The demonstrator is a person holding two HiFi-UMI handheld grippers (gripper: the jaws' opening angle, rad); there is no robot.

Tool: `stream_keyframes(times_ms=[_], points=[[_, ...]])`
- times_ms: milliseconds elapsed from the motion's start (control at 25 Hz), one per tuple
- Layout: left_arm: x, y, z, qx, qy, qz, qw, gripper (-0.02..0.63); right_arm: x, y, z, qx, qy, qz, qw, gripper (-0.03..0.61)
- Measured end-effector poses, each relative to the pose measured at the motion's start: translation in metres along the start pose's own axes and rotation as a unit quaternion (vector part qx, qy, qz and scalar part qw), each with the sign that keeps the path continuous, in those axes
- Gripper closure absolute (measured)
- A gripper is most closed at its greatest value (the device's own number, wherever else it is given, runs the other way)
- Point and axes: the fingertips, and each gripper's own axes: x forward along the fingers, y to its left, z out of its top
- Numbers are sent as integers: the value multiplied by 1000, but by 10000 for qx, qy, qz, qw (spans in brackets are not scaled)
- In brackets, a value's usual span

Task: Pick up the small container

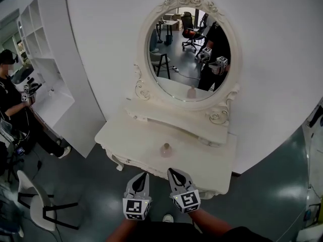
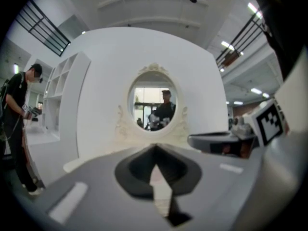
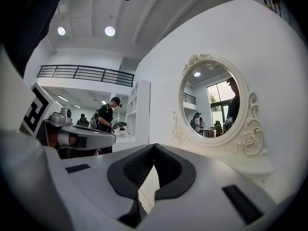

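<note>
A small pale pinkish container (image 1: 165,149) stands upright on the white dressing table (image 1: 146,140), near its middle. Both grippers hang side by side in front of the table's near edge, a short way short of the container. My left gripper (image 1: 144,175) is shut, its tips meeting with nothing between them (image 2: 154,148). My right gripper (image 1: 171,171) is shut and empty too (image 3: 154,147). The container does not show in either gripper view.
An oval mirror (image 1: 189,52) in an ornate white frame stands at the back of the table, reflecting me. A white shelf unit (image 1: 48,69) stands to the left, with a person (image 1: 12,105) beside it holding grippers. A white chair (image 1: 38,200) sits at lower left.
</note>
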Motion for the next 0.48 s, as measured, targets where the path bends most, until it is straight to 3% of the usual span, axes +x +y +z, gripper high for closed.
stream_keyframes(times_ms=[480], points=[[58, 38, -2, -43, 94, -694, 9975, 607, 57, -9, -3, -14, 133, -492, 9987, 572]])
